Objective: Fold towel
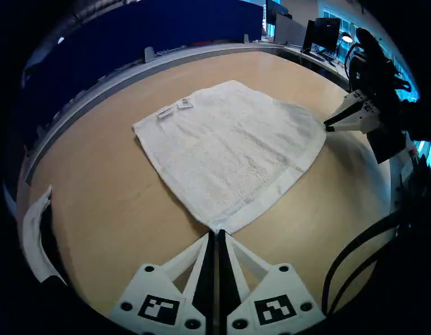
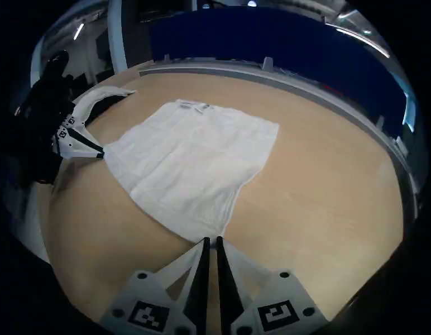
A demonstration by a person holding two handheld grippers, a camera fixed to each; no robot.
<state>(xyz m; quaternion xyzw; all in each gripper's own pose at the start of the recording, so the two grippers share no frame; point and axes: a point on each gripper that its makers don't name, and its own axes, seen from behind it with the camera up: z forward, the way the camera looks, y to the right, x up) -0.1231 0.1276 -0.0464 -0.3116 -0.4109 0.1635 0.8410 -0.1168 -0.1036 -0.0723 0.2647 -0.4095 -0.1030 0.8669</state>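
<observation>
Nearest us in the left gripper view, at 6 o'clock, the left claw [image 1: 217,237] is closed, its two white fingers pressed together on the near corner of the towel [image 1: 232,145]. In the right gripper view, also at 6 o'clock, the right claw [image 2: 211,241] is closed in the same way, pinching another corner with only a thin dark slit between its fingers.

From each claw the white towel spreads away toward 12 o'clock, lying flat and opened out on the pale wooden table [image 1: 104,184]. We see a woven band along its near edge in the left gripper view. At the far corner, near 11 o'clock, two small labels [image 1: 176,107] lie on the cloth.

In the left gripper view, a curved white piece [image 1: 34,234] rests at the table's edge at 8 o'clock, and a black cable [image 1: 355,245] loops at 4 o'clock.

Farther out in that view, at 2 o'clock, the right claw appears again, its fingertips meeting at the towel's right corner. In the right gripper view the left claw sits at 9 o'clock, its tips drawn to a point on the towel's left corner.

Beyond the table's far rim a blue partition [image 1: 159,28] stands at 12 o'clock, and dark monitors [image 1: 325,30] stand at 1 o'clock.
</observation>
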